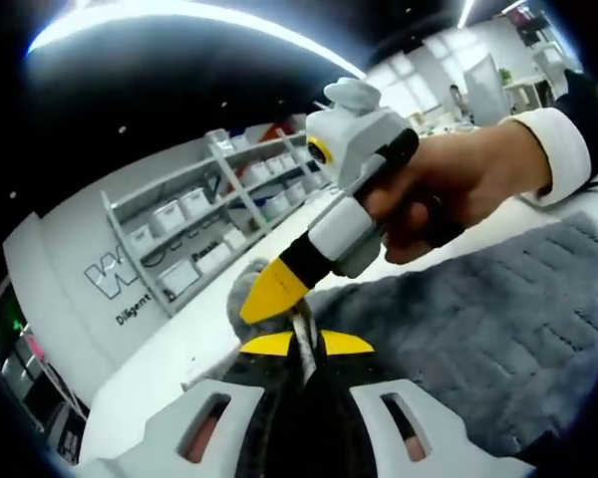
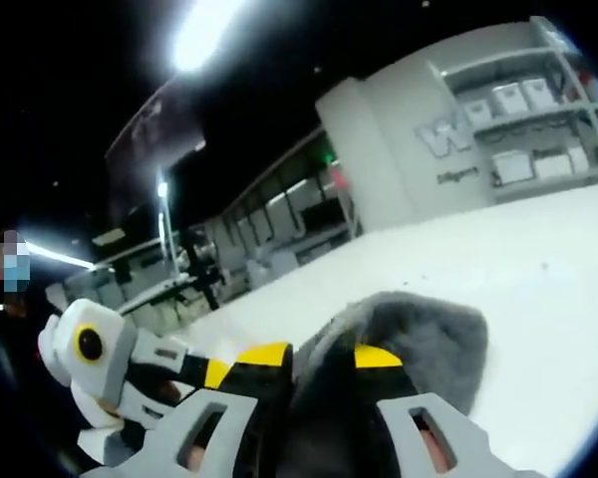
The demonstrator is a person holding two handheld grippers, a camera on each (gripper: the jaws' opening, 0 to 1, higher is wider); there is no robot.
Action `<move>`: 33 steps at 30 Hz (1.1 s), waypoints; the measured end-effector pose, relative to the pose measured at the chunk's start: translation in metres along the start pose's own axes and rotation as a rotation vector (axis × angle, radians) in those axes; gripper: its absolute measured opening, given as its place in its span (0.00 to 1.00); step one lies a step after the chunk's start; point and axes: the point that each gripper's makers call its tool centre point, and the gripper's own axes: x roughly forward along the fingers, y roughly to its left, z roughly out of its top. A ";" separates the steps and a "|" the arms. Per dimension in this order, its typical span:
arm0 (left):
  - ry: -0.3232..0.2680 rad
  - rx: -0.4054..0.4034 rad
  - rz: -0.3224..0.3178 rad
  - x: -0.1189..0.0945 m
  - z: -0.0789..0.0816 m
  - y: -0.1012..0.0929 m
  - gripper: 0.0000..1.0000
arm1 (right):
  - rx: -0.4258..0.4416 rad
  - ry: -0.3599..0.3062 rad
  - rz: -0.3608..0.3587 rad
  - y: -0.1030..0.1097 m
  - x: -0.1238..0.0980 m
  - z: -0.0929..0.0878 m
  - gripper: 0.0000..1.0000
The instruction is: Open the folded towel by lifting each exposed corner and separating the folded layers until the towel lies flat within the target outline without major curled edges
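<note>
The grey fluffy towel (image 1: 488, 329) spreads over the white table (image 1: 169, 349) to the right in the left gripper view. My left gripper (image 1: 306, 344) is shut on a bunched edge of it, with fabric squeezed between the yellow tips. Just above, my right gripper (image 1: 271, 294) comes in from the right, held by a hand (image 1: 458, 184), its yellow tip at the same bunch. In the right gripper view, my right gripper (image 2: 321, 357) holds a raised fold of the towel (image 2: 419, 334) between its jaws. The left gripper (image 2: 217, 374) sits close at its left.
White shelving (image 1: 214, 214) with storage boxes stands against a wall behind the table. More bare white table (image 2: 538, 289) stretches beyond the towel in the right gripper view. Desks and equipment (image 2: 269, 249) stand in the dim background.
</note>
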 end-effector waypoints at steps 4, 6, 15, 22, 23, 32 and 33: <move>-0.016 -0.024 -0.016 0.000 0.002 -0.001 0.12 | -0.019 0.022 -0.014 -0.003 0.000 -0.005 0.08; -0.019 -0.026 -0.022 0.001 0.003 -0.001 0.14 | -0.025 0.023 -0.023 -0.005 0.000 -0.005 0.07; -0.074 -0.094 -0.043 -0.003 0.010 0.005 0.22 | -0.067 0.044 -0.077 -0.018 -0.006 -0.007 0.02; -0.147 -0.240 0.000 -0.017 0.016 0.036 0.24 | -0.069 0.033 -0.089 -0.020 -0.011 -0.002 0.01; -0.149 -0.251 0.023 -0.019 0.015 0.043 0.25 | -0.070 0.032 -0.091 -0.021 -0.012 -0.002 0.01; -0.134 -0.337 0.067 -0.026 0.001 0.066 0.24 | -0.131 0.045 -0.131 -0.029 -0.021 -0.001 0.00; -0.118 -0.347 0.067 -0.026 -0.002 0.066 0.24 | -0.130 0.043 -0.131 -0.029 -0.023 -0.001 0.00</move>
